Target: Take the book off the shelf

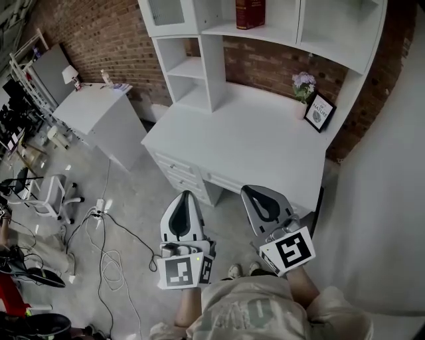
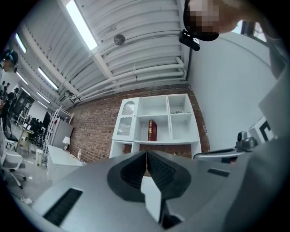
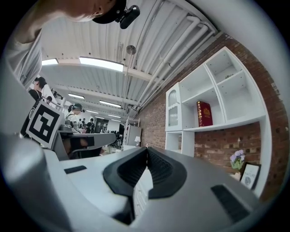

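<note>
A dark red book stands upright in the middle compartment of the white shelf unit above the desk; it also shows as the red book and the red book. My left gripper and right gripper are both held low in front of the desk's front edge, well short of the shelf. Each has its jaws pressed together with nothing between them. In the left gripper view my left gripper points at the shelf; in the right gripper view my right gripper points left of the book.
The white desk has drawers in front, with a flower pot and a framed picture at its right back corner. A white cabinet stands to the left. Cables and a power strip lie on the floor.
</note>
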A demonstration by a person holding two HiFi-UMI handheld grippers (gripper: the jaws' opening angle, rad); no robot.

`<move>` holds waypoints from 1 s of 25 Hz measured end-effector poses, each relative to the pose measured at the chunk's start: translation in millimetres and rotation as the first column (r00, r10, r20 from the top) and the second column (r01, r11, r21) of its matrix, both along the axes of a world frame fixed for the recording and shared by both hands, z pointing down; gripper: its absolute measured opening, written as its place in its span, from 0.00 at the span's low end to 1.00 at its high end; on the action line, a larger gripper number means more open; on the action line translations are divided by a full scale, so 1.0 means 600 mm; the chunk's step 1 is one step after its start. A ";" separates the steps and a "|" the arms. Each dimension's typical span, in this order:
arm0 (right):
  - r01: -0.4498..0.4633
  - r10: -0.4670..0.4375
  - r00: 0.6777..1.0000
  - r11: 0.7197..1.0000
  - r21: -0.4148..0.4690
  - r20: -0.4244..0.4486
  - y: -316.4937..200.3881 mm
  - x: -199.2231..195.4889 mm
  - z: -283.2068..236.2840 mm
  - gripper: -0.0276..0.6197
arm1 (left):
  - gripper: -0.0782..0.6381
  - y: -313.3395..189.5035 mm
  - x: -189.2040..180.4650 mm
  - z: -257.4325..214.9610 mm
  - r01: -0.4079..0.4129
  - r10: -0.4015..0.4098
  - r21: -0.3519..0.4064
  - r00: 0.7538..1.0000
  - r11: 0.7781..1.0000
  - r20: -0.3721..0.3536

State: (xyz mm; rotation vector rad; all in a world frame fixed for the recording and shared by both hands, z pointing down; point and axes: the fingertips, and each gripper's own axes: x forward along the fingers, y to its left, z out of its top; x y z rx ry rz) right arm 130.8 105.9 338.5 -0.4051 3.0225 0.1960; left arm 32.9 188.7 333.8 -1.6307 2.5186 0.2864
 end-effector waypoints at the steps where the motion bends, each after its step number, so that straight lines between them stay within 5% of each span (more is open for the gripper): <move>1: -0.008 0.008 1.000 1.000 -0.003 0.003 -0.001 -0.007 0.002 0.07 | 0.13 0.002 -0.009 0.003 -0.005 0.005 0.004 1.000 1.000 -0.002; 11: -0.123 0.122 0.992 0.992 -0.021 -0.038 -0.059 -0.042 0.015 0.07 | 0.13 -0.041 -0.080 0.021 -0.049 0.049 0.012 0.997 0.999 -0.052; 25: -0.027 0.028 1.000 0.999 -0.034 0.006 -0.273 -0.198 0.017 0.07 | 0.13 -0.265 -0.201 0.045 -0.049 0.048 -0.003 0.997 0.999 -0.058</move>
